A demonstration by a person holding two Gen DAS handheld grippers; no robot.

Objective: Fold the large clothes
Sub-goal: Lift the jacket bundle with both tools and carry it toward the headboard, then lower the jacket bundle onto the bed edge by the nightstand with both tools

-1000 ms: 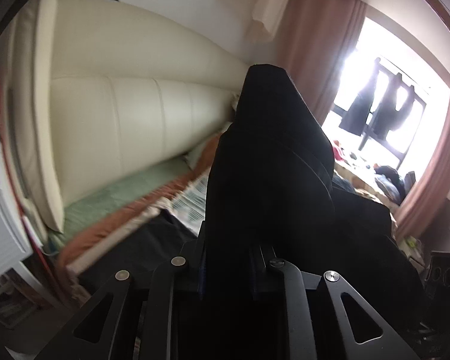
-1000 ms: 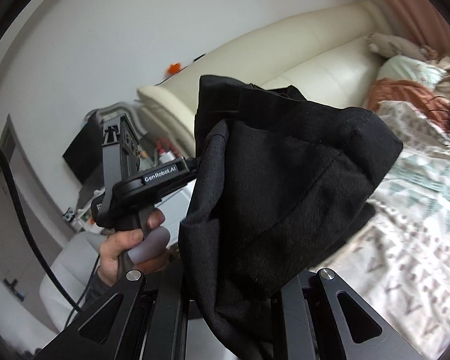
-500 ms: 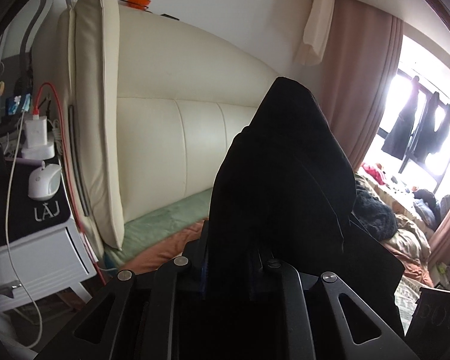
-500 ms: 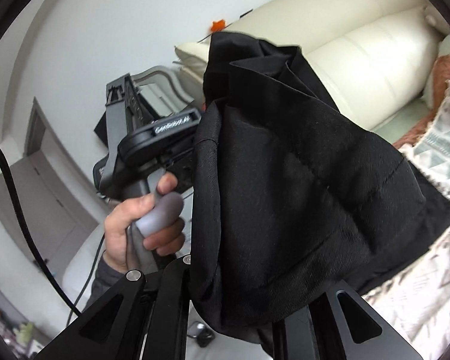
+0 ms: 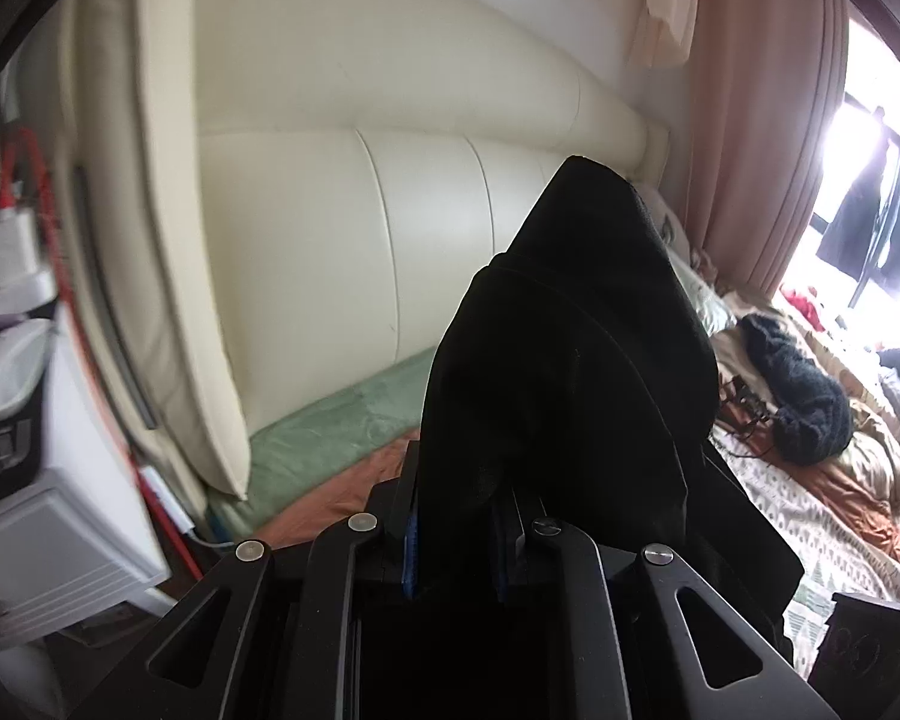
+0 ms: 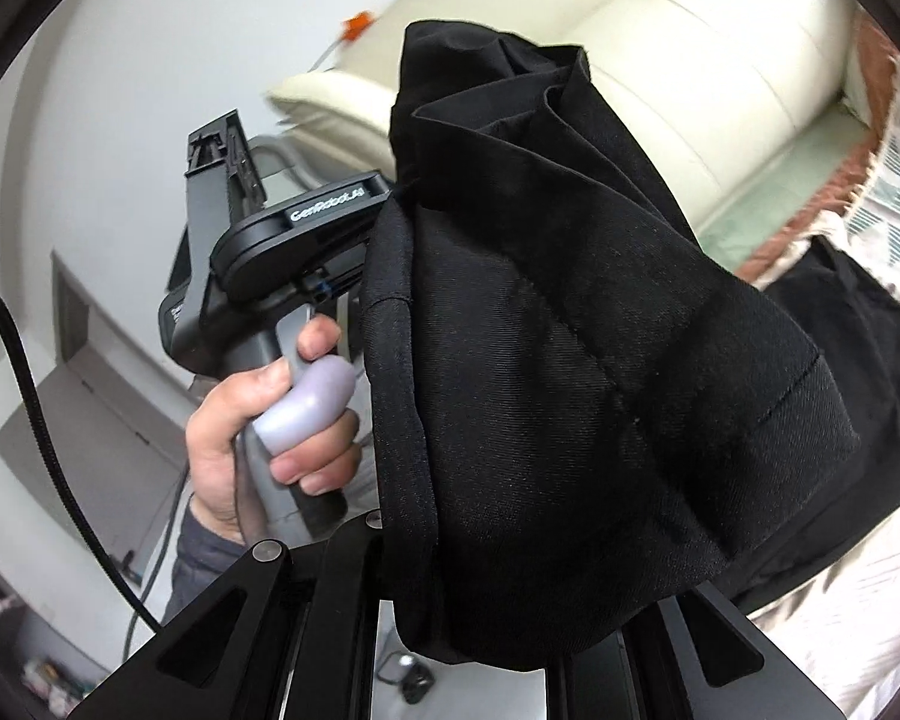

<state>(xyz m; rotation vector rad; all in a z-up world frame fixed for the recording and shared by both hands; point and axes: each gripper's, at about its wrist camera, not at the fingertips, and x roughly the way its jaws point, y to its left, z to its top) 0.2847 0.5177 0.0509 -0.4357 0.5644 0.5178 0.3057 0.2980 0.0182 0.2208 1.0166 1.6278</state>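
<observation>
Both grippers clenched on black garment (image 6: 570, 360): left gripper (image 5: 456, 516), right gripper (image 6: 498, 618). Cloth bunches ahead of each claw. Since a second ago both dropped toward bed (image 5: 822, 516); likely laying down for a fold.

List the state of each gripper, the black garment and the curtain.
left gripper: shut on the black garment.
right gripper: shut on the same garment, bunched and draped over its jaws.
black garment: lifted, unfolded, lower part trailing onto the bed.
curtain: drawn aside, window bright.
</observation>
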